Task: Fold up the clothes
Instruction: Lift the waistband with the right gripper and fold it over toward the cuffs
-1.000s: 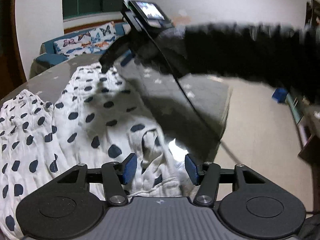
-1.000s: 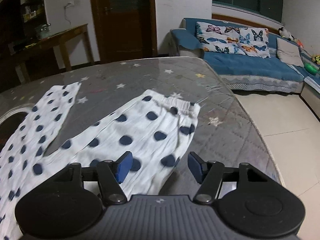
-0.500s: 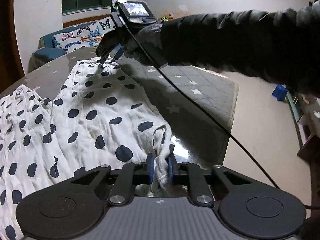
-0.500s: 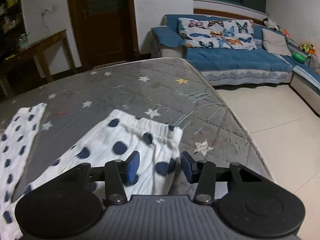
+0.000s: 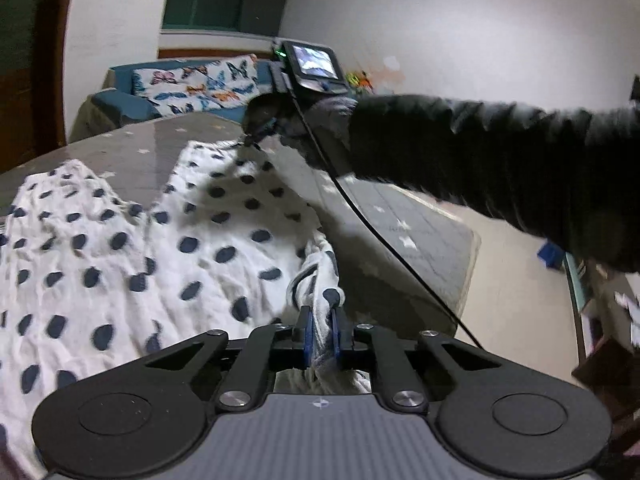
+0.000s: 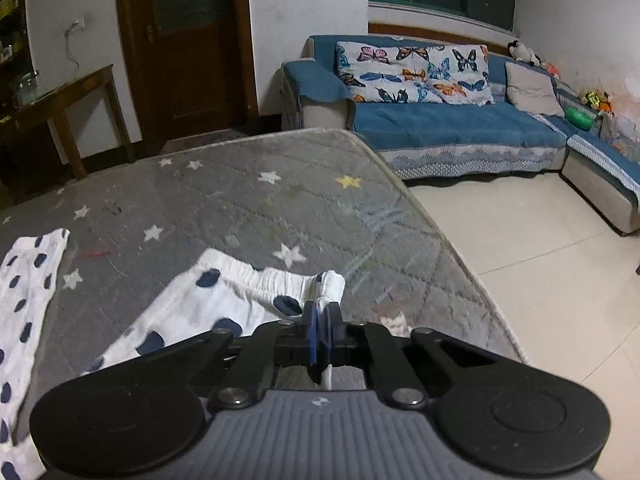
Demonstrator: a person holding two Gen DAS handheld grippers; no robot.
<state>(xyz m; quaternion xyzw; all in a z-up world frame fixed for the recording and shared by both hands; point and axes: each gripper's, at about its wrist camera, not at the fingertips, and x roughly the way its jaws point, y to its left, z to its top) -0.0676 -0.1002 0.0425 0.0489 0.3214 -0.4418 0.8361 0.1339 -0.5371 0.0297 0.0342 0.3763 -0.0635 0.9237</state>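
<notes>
Now both claws, left (image 5: 320, 334) and right (image 6: 320, 330), clamped on dotted trousers (image 5: 168, 248), previously open

Your polka-dot trousers (image 5: 168, 248) lay spread on the mattress (image 6: 248, 208), near its right edge. Behind the mattress stood the sofa (image 6: 452, 128), a wooden table (image 6: 60, 100) to its left beside the door (image 6: 188, 40).

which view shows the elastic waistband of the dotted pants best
The right wrist view: the gathered elastic waistband lies flat on the mattress right ahead, its corner pinched in the right gripper. The left wrist view shows only a far, blurred strip of it under the other hand.
</notes>
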